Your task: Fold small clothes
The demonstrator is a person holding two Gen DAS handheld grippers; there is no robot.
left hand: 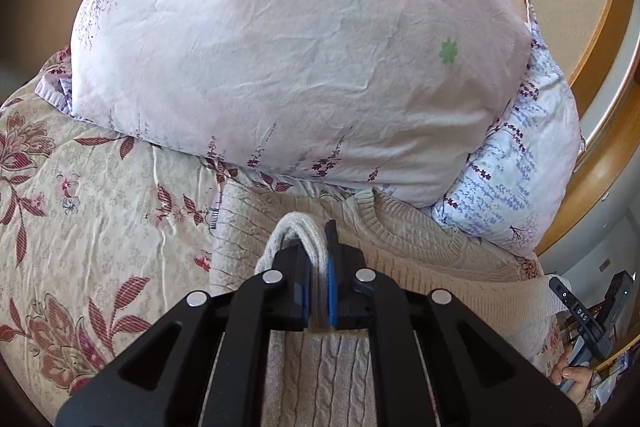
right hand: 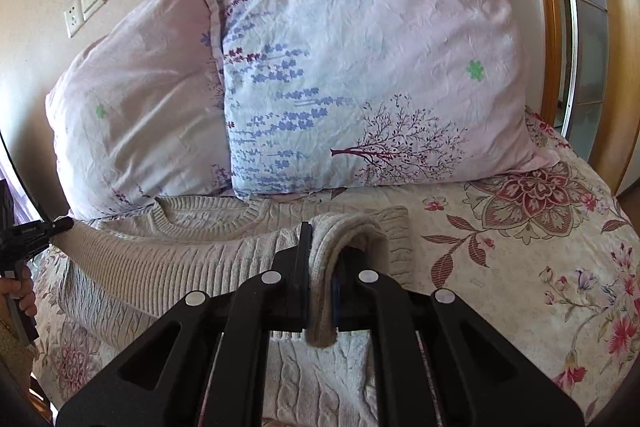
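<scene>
A beige cable-knit sweater (left hand: 420, 239) lies on the bed, collar toward the pillows; it also shows in the right wrist view (right hand: 208, 251). My left gripper (left hand: 318, 247) is shut on a bunched fold of the sweater's edge and holds it over the body. My right gripper (right hand: 322, 251) is shut on another bunched fold of the sweater near its right shoulder. A sleeve (right hand: 120, 259) lies across the chest toward the left. The right gripper also shows in the left wrist view (left hand: 576, 311) at the far right, and the left gripper in the right wrist view (right hand: 36, 231) at the far left.
Two floral pillows (left hand: 280, 47) (right hand: 360, 67) lean against the wall just behind the sweater. A floral bedspread (left hand: 80, 207) (right hand: 540, 247) covers the bed. A wooden door frame (left hand: 600, 67) stands on the right. Wall sockets (right hand: 84, 7) sit on the wall.
</scene>
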